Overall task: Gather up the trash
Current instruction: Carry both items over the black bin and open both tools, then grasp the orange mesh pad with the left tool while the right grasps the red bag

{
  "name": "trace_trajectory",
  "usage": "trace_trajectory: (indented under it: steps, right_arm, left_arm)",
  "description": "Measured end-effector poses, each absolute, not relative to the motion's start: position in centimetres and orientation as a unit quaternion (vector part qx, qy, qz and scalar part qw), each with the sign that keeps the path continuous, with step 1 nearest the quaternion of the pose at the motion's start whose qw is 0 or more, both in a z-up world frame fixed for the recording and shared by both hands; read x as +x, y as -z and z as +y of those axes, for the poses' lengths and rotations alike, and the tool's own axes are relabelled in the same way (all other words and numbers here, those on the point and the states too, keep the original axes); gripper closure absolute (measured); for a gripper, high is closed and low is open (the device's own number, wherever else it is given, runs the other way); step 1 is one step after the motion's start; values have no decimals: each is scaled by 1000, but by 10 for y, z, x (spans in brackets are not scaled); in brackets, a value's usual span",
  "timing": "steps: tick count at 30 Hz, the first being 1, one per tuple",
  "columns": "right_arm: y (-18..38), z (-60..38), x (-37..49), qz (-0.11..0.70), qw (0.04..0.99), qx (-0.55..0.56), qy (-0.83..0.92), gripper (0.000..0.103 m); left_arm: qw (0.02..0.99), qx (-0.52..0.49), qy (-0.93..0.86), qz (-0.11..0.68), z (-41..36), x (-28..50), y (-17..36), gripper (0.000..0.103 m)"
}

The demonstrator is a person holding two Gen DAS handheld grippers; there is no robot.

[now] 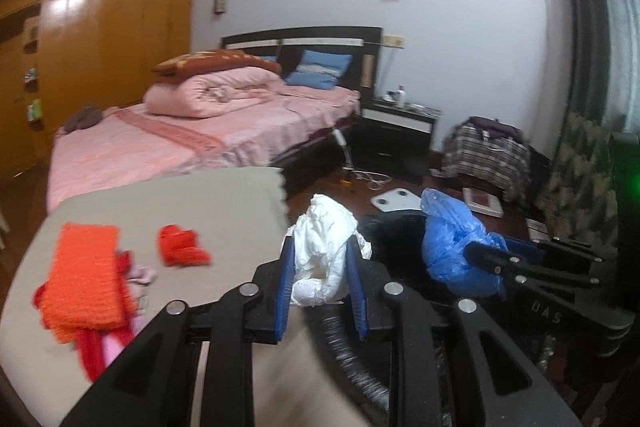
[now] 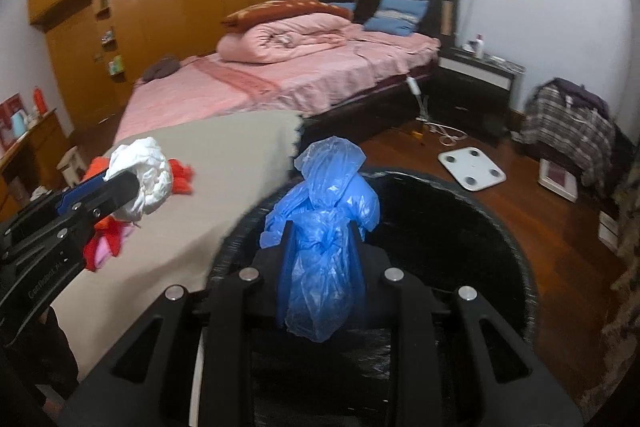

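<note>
The left gripper (image 1: 322,259) is clamped on a crumpled white wad (image 1: 326,243), held just past the edge of the grey bench (image 1: 180,199) and beside the rim of the black bin (image 2: 500,227). The right gripper (image 2: 322,247) is closed around a bunched blue plastic bag (image 2: 324,227), held over the open mouth of the bin. On the bench lie an orange knitted cloth (image 1: 86,275) and a red scrap (image 1: 180,245). Beyond stands a pink bed (image 2: 300,75), with a white scale (image 2: 472,169) on the wooden floor.

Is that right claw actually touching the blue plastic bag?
Touching. The right wrist view shows the blue plastic bag pinched between the right gripper's two fingers, above the black bin.
</note>
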State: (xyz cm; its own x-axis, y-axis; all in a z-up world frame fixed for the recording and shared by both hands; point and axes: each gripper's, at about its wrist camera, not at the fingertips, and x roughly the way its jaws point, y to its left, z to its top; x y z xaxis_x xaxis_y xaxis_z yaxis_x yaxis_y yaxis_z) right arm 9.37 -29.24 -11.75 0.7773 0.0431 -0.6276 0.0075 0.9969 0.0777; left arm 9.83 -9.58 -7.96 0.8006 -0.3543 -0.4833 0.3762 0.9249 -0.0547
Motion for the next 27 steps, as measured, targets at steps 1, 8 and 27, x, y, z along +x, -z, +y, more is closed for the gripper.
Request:
trace_trajectory:
  steps: [1, 8, 27]
  right_arm:
    - [119, -297, 93, 334, 942, 39, -2, 79]
    - [128, -322, 88, 338, 939, 39, 46, 61]
    - [103, -201, 147, 289, 953, 28, -82, 8]
  left_arm:
    - [946, 21, 202, 253, -104, 101, 80, 78]
    - [931, 28, 246, 269, -139, 108, 91, 50]
    - [968, 39, 15, 247, 26, 114, 85, 23]
